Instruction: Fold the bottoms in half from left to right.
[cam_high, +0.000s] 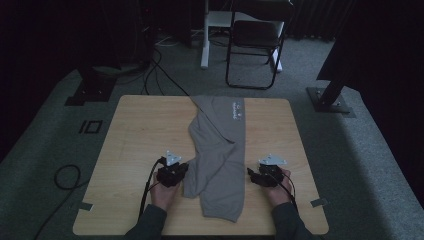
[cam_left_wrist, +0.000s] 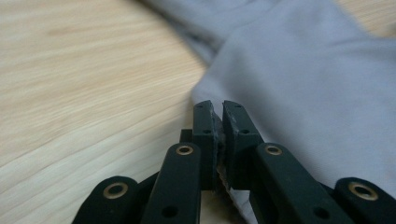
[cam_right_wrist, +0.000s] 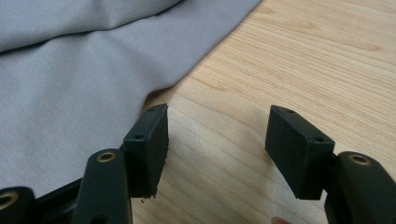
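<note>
A grey garment (cam_high: 220, 150), sweatpants by the look of it, lies lengthwise down the middle of the wooden table (cam_high: 145, 130). My left gripper (cam_high: 184, 167) sits at the cloth's lower left edge. In the left gripper view the jaws of this gripper (cam_left_wrist: 217, 109) are pressed together, a sliver of the grey cloth (cam_left_wrist: 303, 70) caught between them. My right gripper (cam_high: 251, 173) rests just off the garment's right edge. Its jaws (cam_right_wrist: 217, 135) stand wide apart over bare wood, the cloth (cam_right_wrist: 70, 70) lying to their left.
A folding chair (cam_high: 255, 45) and a white post stand on the carpet beyond the table's far edge. Black stand bases (cam_high: 330, 100) flank the table. Cables (cam_high: 67, 175) trail on the floor at left. Bare wood lies on both sides of the garment.
</note>
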